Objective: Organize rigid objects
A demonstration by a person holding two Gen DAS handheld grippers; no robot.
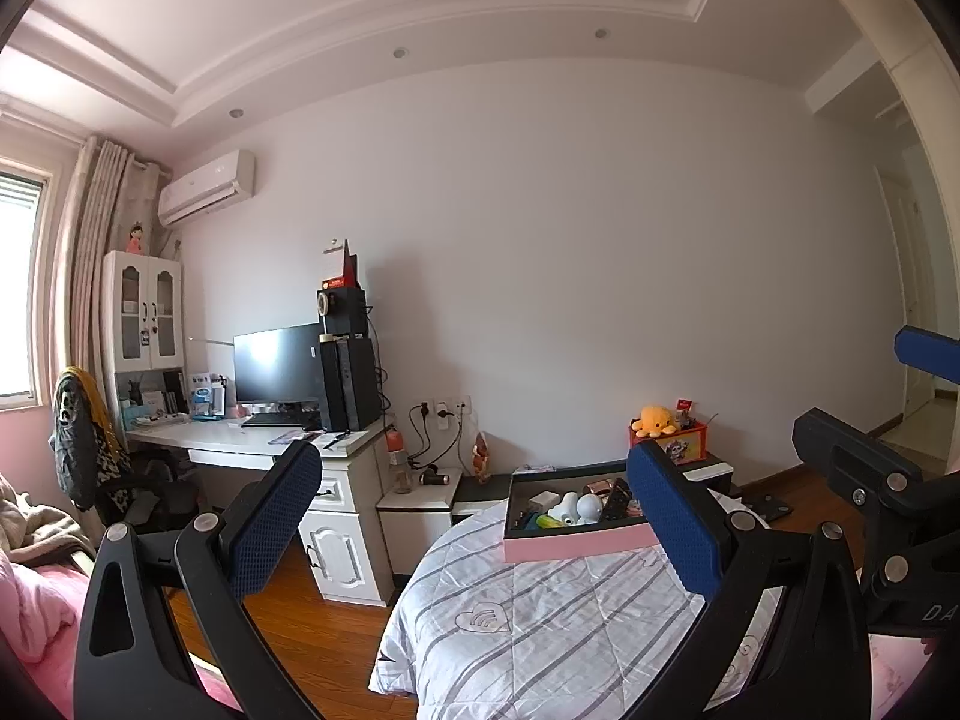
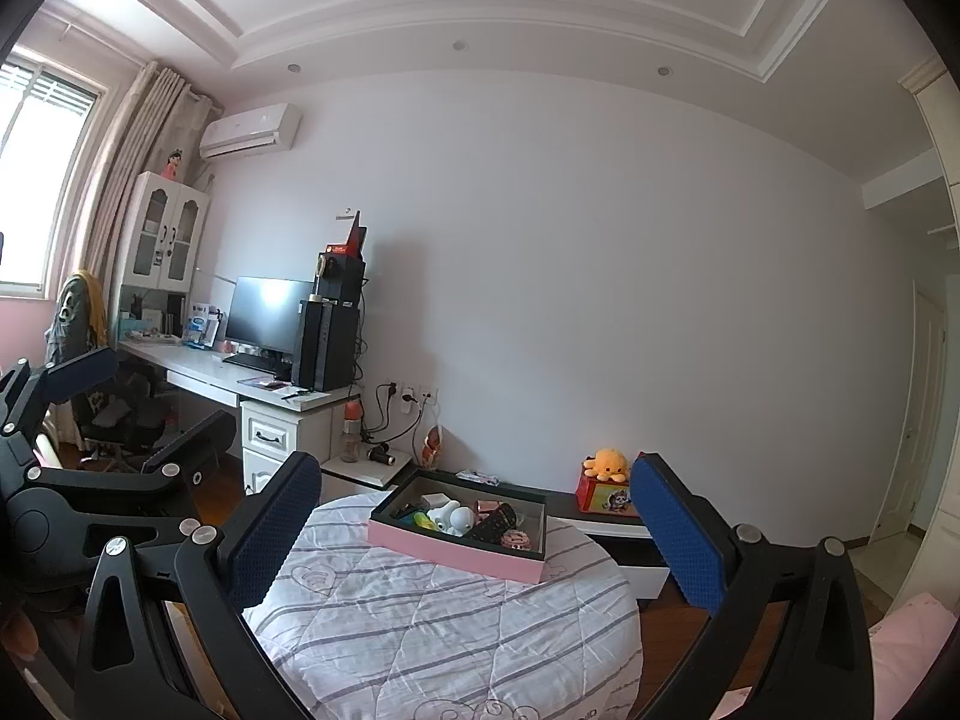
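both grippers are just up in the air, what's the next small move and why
Probably bring the right hand-held gripper forward and down toward the pink tray on the striped quilt. Both it and the left hand-held gripper stand open and empty, well short of the tray, where the small objects lie jumbled together; nothing can be sorted until one is within reach.

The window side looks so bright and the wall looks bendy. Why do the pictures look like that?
In the left wrist view, daylight washes out the window, and the fisheye lens bows the ceiling lines. In the right wrist view, the window glares too, the monitor shows a pale reflection, and the corners go black. Both open grippers, left and right, look huge because they are close.
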